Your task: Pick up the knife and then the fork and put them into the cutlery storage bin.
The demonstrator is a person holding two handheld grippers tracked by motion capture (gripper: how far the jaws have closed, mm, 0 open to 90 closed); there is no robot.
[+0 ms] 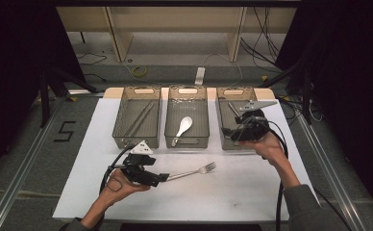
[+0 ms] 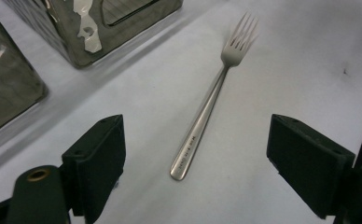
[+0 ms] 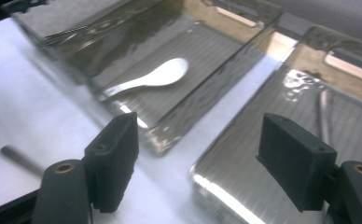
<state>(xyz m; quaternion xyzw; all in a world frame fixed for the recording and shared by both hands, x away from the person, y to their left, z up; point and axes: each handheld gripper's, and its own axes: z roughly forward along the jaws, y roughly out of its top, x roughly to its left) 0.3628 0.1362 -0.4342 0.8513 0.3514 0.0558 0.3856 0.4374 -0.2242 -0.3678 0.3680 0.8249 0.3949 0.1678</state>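
White paper covers the tabletop [image 1: 103,192] in the high view, with dark curtains at both sides and a bare floor with cables beyond. Three metal mesh bins stand in a row at the far edge: the left bin [image 1: 136,118] holds what look like chopsticks, though they are thin and hard to make out; the middle bin [image 1: 187,116] holds a white spoon [image 1: 183,126]; the right bin [image 1: 236,120] has a slim metal utensil lying inside. A fork [image 1: 194,172] lies flat on the paper in front of the bins, tines toward the right. The left tool [image 1: 161,177] sits low at the fork's handle end, a hand gripping its body. The right tool [image 1: 232,132] hangs over the near end of the right bin.

From the left gripper view, the fork [image 2: 207,105] lies between the two black jaws, handle end nearest, tines pointing away. The jaws stand wide apart and neither pad touches the metal. A bin corner [image 2: 83,44] shows at upper left.

From the right gripper view, its jaws are spread wide with nothing between them, above the gap between the middle bin [image 3: 170,135] and the right bin [image 3: 226,182]. The spoon [image 3: 156,77] rests on the middle bin's floor.
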